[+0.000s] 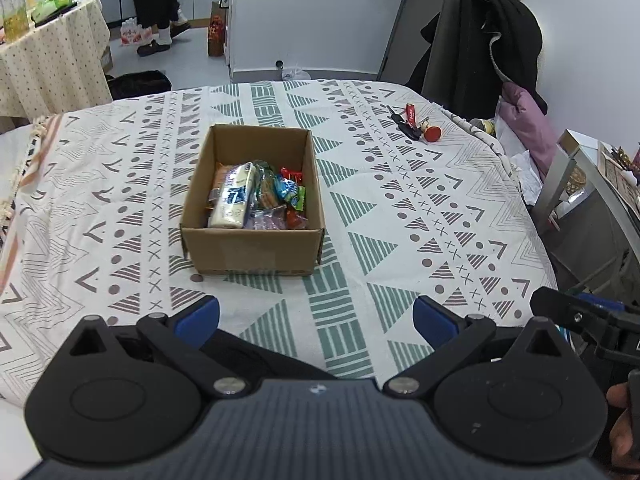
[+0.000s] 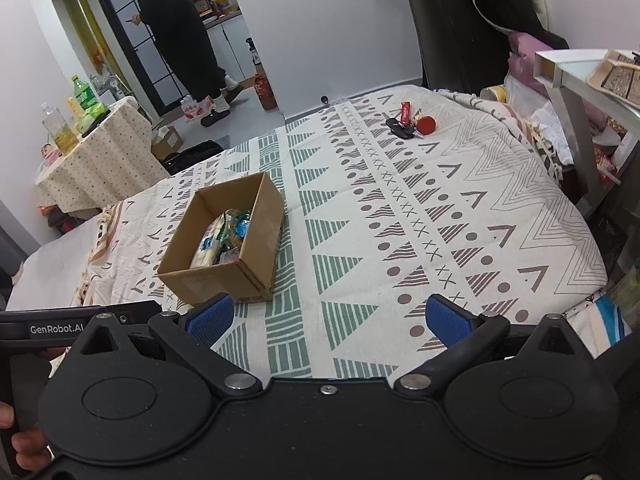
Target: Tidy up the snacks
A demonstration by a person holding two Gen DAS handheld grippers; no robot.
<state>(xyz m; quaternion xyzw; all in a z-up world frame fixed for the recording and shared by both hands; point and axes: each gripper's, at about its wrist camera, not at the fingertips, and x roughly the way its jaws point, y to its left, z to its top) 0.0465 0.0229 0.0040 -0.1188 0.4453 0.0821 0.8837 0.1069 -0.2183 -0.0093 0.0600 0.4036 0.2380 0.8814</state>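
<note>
An open cardboard box point(image 1: 252, 252) stands on the patterned tablecloth point(image 1: 400, 200), holding several wrapped snacks point(image 1: 256, 196), among them a long white packet point(image 1: 234, 196). My left gripper point(image 1: 316, 318) hovers open just in front of the box with nothing between its blue pads. In the right wrist view the same box point(image 2: 224, 276) lies to the front left, snacks point(image 2: 222, 240) visible inside. My right gripper point(image 2: 328, 318) is open and empty, to the right of the box and above the cloth.
A bunch of keys with red tags point(image 1: 416, 124) lies at the far right of the table point(image 2: 408, 122). A chair draped with dark clothing point(image 1: 492, 40) stands behind. A side table with bottles point(image 2: 80, 120) is at the left, and a person point(image 2: 180, 32) stands in the doorway.
</note>
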